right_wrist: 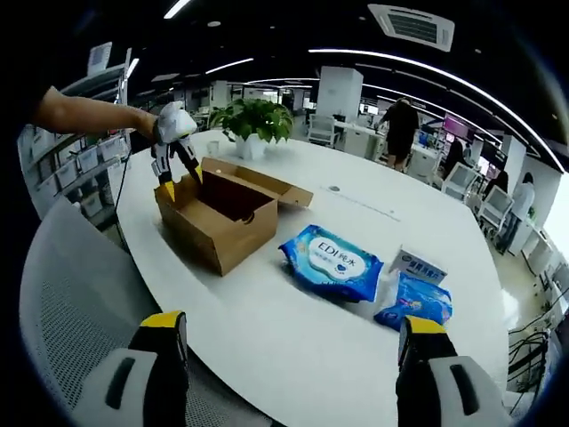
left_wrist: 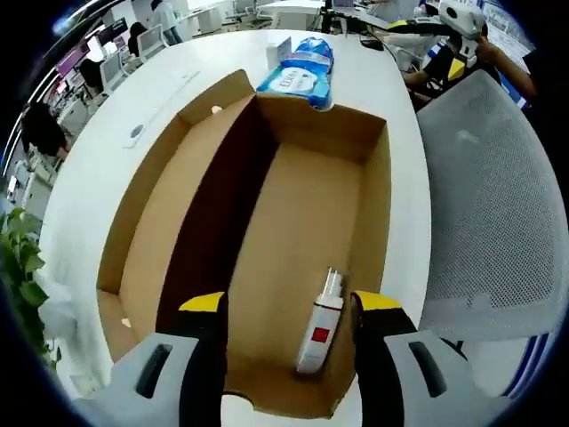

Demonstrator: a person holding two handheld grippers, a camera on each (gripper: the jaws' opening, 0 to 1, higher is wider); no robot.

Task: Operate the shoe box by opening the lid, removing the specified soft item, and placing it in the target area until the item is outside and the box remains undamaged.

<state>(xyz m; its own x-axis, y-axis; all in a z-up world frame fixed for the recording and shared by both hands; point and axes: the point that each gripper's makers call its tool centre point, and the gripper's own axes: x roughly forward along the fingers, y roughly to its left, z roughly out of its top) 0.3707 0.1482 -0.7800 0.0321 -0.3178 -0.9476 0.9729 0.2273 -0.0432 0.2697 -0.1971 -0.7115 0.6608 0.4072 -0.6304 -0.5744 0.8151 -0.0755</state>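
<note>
Cardboard shoe box point(left_wrist: 267, 258) lies open on the white table point(right_wrist: 267, 338); blue wipes pack point(right_wrist: 331, 263) already sits outside; left gripper point(left_wrist: 289, 307) hovers jaws apart; right gripper point(right_wrist: 289, 334) likewise, empty; withdraw gently, sparing the walls.

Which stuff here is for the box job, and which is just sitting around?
For the job:
- shoe box, lid open
- blue wipes pack, soft, on the table outside the box
- left gripper, over the box

Just lying about:
- white spray bottle inside the box
- smaller blue pack
- potted plant
- mesh chair
</note>
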